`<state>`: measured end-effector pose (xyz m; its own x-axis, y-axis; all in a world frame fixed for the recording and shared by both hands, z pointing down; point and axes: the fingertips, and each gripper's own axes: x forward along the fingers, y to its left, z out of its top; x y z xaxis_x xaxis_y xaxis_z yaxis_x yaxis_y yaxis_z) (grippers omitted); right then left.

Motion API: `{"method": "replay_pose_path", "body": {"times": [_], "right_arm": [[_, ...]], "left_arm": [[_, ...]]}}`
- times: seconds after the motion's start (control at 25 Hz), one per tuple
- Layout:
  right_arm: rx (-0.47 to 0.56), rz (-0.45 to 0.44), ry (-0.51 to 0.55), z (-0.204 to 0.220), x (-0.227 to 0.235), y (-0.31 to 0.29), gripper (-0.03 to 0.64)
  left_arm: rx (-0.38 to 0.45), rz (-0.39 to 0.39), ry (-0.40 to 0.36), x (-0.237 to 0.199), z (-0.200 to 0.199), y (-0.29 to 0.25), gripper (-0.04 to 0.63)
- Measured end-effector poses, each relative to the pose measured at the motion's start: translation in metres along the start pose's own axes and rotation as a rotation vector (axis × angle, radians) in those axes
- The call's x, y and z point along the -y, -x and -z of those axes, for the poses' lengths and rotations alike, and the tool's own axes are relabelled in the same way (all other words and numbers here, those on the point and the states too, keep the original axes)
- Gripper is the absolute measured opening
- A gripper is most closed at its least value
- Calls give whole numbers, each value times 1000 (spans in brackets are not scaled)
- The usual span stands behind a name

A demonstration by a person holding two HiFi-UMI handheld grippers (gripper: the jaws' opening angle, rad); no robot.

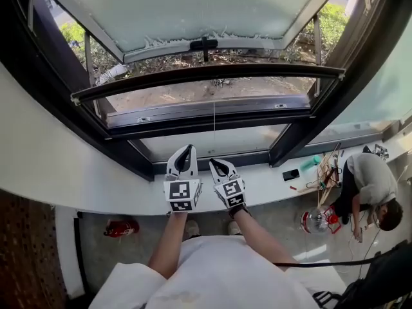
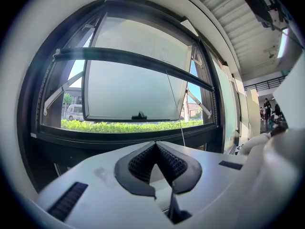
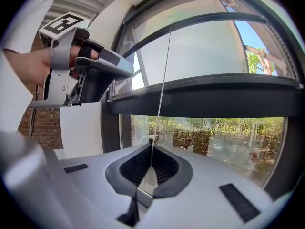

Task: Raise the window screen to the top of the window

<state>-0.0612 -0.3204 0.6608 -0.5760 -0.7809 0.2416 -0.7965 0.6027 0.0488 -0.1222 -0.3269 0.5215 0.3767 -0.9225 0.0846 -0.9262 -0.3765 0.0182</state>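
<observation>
Hovering below the screen rail point(image 1: 206, 71) and a little left of its middle, the left gripper point(image 1: 188, 149) kept its jaws pressed together on nothing, tips aimed up toward the rail. A thin pull cord point(image 1: 214, 131) dropped straight from the rail's middle and passed just right of those tips, clear of them. Next along, also below the rail, the right gripper point(image 1: 213, 163) had its jaws clamped on the cord's lower end. The line entered between its ribbed pads and ran up, straight and tight, to the rail. The rail itself, the window screen's dark bottom edge, lay across the opening partway up the window frame point(image 1: 116, 140), short of the top. The frosted sash point(image 1: 193, 8) was swung outward beyond and above it. Far to the right of the rail and well below it, a person point(image 1: 370, 185) crouched on the floor.
</observation>
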Motion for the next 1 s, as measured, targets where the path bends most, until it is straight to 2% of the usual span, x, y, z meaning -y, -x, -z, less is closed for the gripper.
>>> {"method": "replay_pose_path", "body": {"times": [0.2,0.36,0.56,0.72,1.0], "right_arm": [[20,15,-12,-4,4,3,0],[45,25,-61,-11,7,6,0],[116,29,-78,-39,12,10,0],[157,35,-53,-62,14,13,1],[165,49,-47,-66,15,20,1]], "left_arm": [[-1,0,-18,3,-1,2,2],[-1,2,-11,3,-1,3,2],[-4,6,-6,7,-2,3,2],[-5,11,-1,11,0,5,2],[-10,13,10,13,4,10,2]]}}
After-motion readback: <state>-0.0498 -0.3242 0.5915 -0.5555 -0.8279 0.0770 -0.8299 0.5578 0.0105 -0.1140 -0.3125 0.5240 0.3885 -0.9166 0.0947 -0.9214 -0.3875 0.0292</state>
